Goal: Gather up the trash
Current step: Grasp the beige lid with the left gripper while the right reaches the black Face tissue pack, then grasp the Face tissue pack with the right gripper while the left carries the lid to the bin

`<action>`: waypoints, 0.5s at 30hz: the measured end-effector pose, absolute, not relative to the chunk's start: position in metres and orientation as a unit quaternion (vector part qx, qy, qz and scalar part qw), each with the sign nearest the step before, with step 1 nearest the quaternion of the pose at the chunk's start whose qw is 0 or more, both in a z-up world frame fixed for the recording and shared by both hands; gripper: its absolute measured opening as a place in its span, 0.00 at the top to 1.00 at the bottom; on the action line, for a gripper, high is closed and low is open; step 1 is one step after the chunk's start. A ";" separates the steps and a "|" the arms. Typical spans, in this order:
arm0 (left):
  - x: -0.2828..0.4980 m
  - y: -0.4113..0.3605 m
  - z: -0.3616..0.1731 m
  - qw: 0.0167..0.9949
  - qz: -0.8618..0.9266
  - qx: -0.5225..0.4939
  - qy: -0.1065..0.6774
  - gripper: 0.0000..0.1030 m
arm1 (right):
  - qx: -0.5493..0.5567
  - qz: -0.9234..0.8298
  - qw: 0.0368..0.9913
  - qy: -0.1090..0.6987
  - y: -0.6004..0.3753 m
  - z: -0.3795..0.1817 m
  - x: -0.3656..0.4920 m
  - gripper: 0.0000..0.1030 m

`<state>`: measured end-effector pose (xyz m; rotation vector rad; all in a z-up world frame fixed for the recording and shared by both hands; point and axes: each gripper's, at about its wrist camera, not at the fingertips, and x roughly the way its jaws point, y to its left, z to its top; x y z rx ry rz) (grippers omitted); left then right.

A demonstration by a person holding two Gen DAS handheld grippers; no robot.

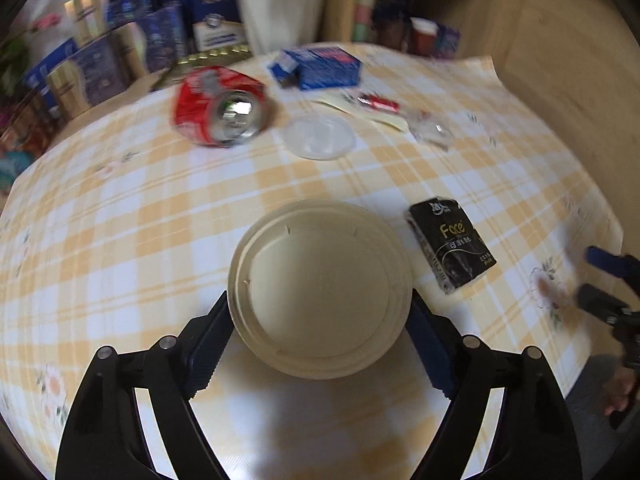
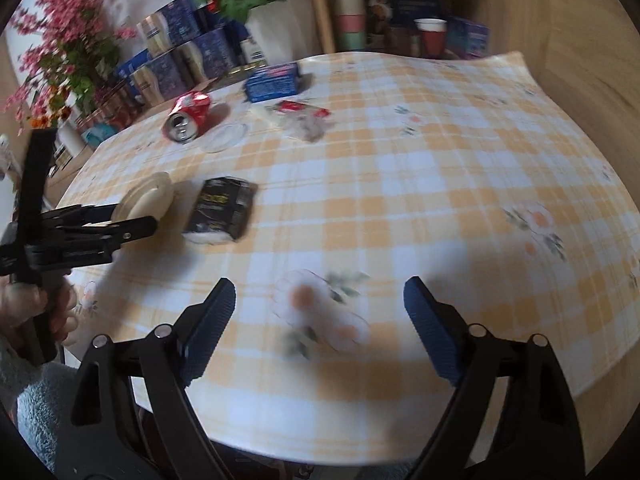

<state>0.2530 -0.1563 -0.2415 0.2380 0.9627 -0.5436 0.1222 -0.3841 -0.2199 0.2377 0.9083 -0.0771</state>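
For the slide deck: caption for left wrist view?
Left gripper clamps a beige lid above the checked tablecloth.

From my left wrist view I can read "Face" in gold letters on the black tissue pack (image 1: 452, 246) lying on the table (image 1: 120, 208); the smaller lines under it are too small for me to make out. The print on the red can (image 1: 218, 106), the blue box (image 1: 320, 68) and the stacked boxes behind (image 1: 100, 68) is too blurred to read.
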 end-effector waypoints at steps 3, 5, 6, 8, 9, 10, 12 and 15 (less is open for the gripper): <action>0.242 -0.127 -0.229 0.854 -0.245 0.075 0.453 0.21 | 0.107 -0.011 0.888 0.447 -0.366 -0.222 0.148 0.17; 0.236 -0.109 -0.222 0.859 -0.237 0.050 0.450 0.21 | 0.098 0.007 0.886 0.454 -0.349 -0.224 0.169 0.18; 0.231 -0.098 -0.218 0.863 -0.232 0.040 0.447 0.21 | 0.092 0.015 0.884 0.458 -0.340 -0.225 0.180 0.20; 0.223 -0.083 -0.213 0.867 -0.226 0.028 0.442 0.21 | 0.075 0.020 0.882 0.465 -0.324 -0.229 0.200 0.23; 0.220 -0.075 -0.210 0.869 -0.222 0.023 0.441 0.21 | 0.068 0.019 0.880 0.469 -0.318 -0.230 0.207 0.23; 0.217 -0.069 -0.208 0.871 -0.219 0.018 0.440 0.21 | 0.059 0.013 0.879 0.474 -0.311 -0.233 0.218 0.23; 0.210 -0.056 -0.204 0.873 -0.213 0.009 0.439 0.21 | 0.051 -0.004 0.876 0.480 -0.306 -0.236 0.230 0.23; 0.203 -0.041 -0.201 0.876 -0.206 0.001 0.437 0.21 | 0.044 -0.029 0.865 0.498 -0.303 -0.245 0.242 0.26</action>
